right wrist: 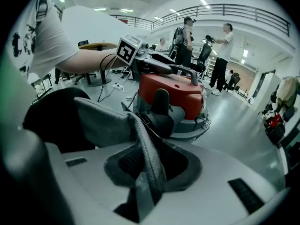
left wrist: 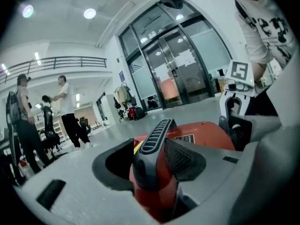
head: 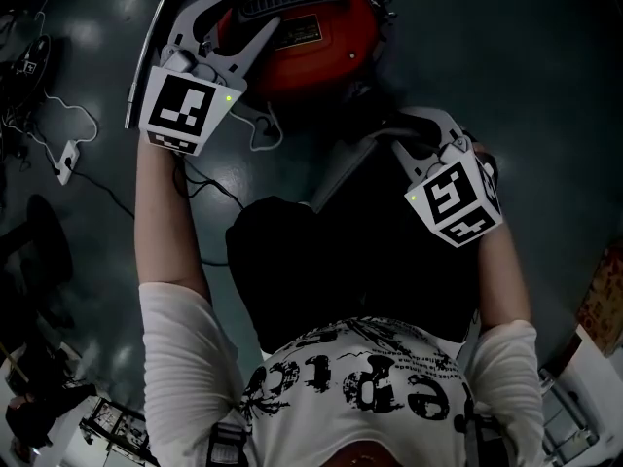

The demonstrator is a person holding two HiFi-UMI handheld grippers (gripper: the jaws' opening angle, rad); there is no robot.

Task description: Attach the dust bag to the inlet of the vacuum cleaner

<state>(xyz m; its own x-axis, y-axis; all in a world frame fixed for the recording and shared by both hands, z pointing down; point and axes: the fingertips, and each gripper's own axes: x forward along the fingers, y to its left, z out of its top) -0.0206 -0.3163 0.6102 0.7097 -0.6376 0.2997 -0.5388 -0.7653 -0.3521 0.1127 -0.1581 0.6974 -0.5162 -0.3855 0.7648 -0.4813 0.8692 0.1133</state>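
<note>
Dark grey floor (head: 545,56) is seen under a red vacuum cleaner (head: 321,61). Glass doors (left wrist: 173,69) and standing people (left wrist: 65,111) are seen behind it. The vacuum's black handle (left wrist: 157,132) is straddled by the left gripper (left wrist: 151,150), whose jaws are parted, with a gap left at one pad. A fold of the grey dust bag (right wrist: 105,121) is pinched between the closed jaws of the right gripper (right wrist: 146,170). The bag is stretched from that gripper towards the vacuum's near side. Whether the black fitting (right wrist: 160,108) there is touched cannot be told.
</note>
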